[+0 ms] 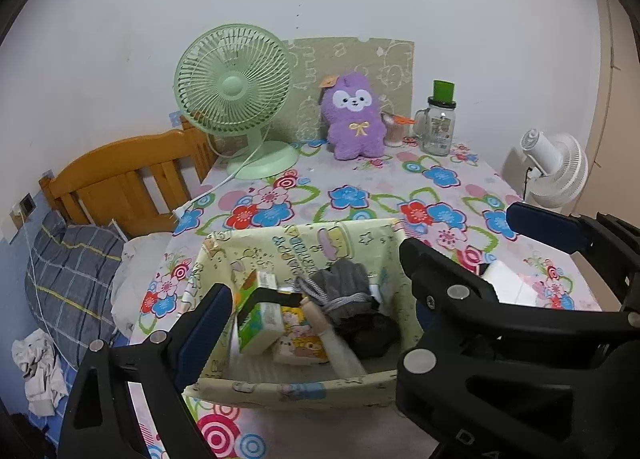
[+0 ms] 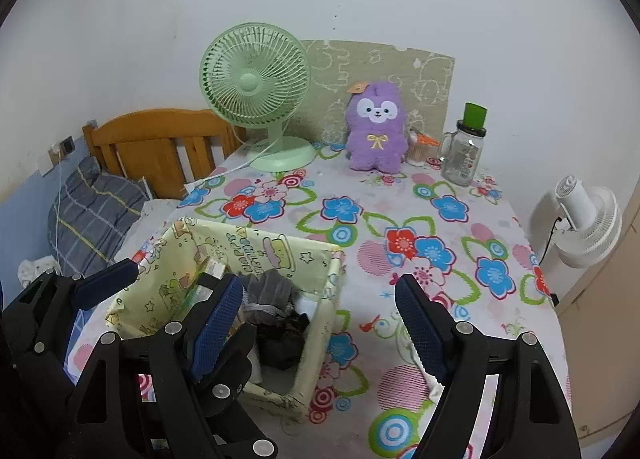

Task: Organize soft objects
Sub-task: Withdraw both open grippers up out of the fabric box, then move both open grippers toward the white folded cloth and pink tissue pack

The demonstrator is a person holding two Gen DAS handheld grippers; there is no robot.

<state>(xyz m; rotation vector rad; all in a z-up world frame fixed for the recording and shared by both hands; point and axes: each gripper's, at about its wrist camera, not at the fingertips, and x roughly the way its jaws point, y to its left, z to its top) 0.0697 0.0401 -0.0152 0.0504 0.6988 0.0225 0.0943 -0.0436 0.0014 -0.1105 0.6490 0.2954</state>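
The purple plush (image 2: 375, 127) stands upright at the desk's (image 2: 472, 311) far edge, straight ahead of both grippers. The right gripper (image 2: 320, 323), fingers spread and empty, seems nearer; the left gripper (image 1: 316, 287), also spread, hovers over the fabric basket (image 1: 288, 389).

Two fans: green desk fan (image 1: 232, 97), white fan (image 1: 554, 169). One purple plush (image 1: 354, 117). One fabric bin (image 1: 298, 389). One glass jar mug (image 1: 438, 127). One plaid pillow (image 1: 72, 283).

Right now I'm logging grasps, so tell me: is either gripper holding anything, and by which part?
Nothing is held. The left gripper hangs open over the fabric basket, and the right gripper is open above the floral tablecloth.
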